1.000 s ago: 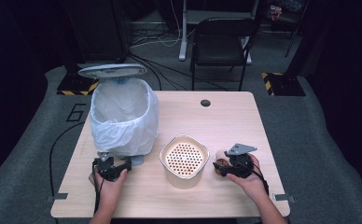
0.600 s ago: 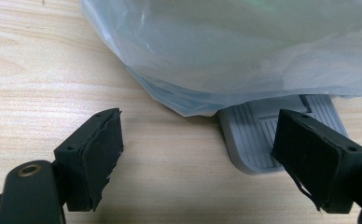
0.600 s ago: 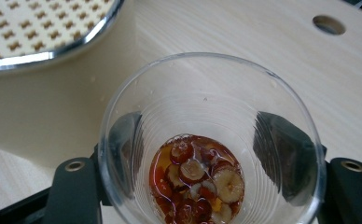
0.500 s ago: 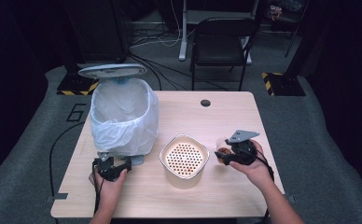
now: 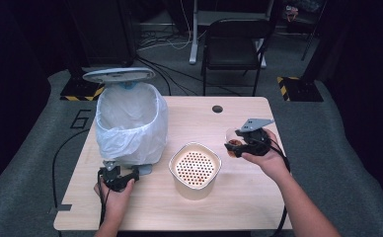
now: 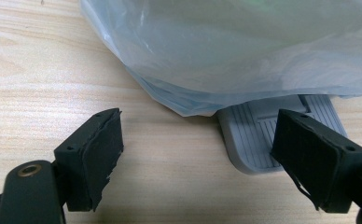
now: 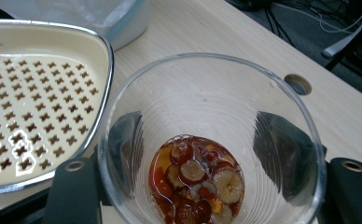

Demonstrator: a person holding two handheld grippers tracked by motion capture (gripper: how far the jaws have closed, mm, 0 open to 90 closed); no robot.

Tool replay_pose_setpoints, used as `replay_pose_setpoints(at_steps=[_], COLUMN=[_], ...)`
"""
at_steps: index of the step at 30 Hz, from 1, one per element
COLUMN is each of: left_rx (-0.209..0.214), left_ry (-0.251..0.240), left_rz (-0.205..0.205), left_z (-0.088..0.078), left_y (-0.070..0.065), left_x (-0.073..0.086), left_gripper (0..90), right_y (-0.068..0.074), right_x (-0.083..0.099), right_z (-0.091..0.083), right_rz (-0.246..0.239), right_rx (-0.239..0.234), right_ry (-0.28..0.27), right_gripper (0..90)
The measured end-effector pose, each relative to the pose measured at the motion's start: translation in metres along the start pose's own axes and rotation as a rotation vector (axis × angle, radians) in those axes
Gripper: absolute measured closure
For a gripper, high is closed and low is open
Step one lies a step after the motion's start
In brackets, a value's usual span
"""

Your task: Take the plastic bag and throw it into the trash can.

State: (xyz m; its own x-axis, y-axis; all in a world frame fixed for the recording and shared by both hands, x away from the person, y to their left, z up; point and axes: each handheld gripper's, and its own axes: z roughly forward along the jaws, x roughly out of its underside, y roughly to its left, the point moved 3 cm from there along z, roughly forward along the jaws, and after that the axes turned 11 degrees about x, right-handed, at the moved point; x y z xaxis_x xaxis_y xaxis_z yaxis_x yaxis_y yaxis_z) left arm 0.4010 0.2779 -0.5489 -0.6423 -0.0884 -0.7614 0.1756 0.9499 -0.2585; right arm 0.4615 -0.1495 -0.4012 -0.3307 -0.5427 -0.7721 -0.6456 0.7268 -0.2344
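Note:
My right gripper (image 5: 236,146) is shut on a clear glass cup (image 5: 231,140) and holds it above the table, right of the cream strainer bowl (image 5: 195,168). In the right gripper view, the gripper (image 7: 207,144) has its jaws clamped on the cup (image 7: 202,93) from both sides. Red and pale fruit pieces in syrup (image 7: 195,179) lie at the cup's bottom. My left gripper (image 5: 121,170) rests low at the foot of the pedal bin (image 5: 130,123). In the left gripper view, the gripper (image 6: 202,140) is open, its right jaw over the grey pedal (image 6: 258,135).
The bin's lid (image 5: 119,75) stands raised over a pale plastic liner (image 6: 240,46). The strainer bowl's perforated insert (image 7: 30,102) lies just left of the cup. A cable hole (image 5: 217,108) marks the table's far side, with a chair (image 5: 234,44) on the floor beyond.
The right gripper has lifted the cup well off the table and drifted slightly left. The left gripper and the bin have stayed put.

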Motion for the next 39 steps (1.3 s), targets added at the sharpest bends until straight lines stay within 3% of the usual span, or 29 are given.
replay_pose_setpoints(at_steps=[10, 18, 22, 39], left_rx=[0.001, 0.001, 0.001, 0.001], left_ry=[-0.001, -0.001, -0.001, -0.001], left_rz=[0.000, -0.001, -0.001, -0.002], left_z=[0.000, 0.000, 0.000, 0.000], left_y=[0.000, 0.000, 0.000, 0.000], left_x=[0.000, 0.000, 0.000, 0.000], left_gripper=[16.0, 16.0, 16.0, 16.0], right_y=[-0.001, 0.002, 0.007, 0.021], right_x=[-0.021, -0.037, -0.045, -0.072], right_z=[0.012, 0.020, 0.023, 0.031], right_rz=[-0.006, -0.062, -0.066, -0.214], right_rx=[-0.036, -0.043, -0.053, -0.079], right_ry=[-0.032, -0.052, -0.051, -0.088], right_gripper=[32.8, 33.1, 33.1, 33.5])
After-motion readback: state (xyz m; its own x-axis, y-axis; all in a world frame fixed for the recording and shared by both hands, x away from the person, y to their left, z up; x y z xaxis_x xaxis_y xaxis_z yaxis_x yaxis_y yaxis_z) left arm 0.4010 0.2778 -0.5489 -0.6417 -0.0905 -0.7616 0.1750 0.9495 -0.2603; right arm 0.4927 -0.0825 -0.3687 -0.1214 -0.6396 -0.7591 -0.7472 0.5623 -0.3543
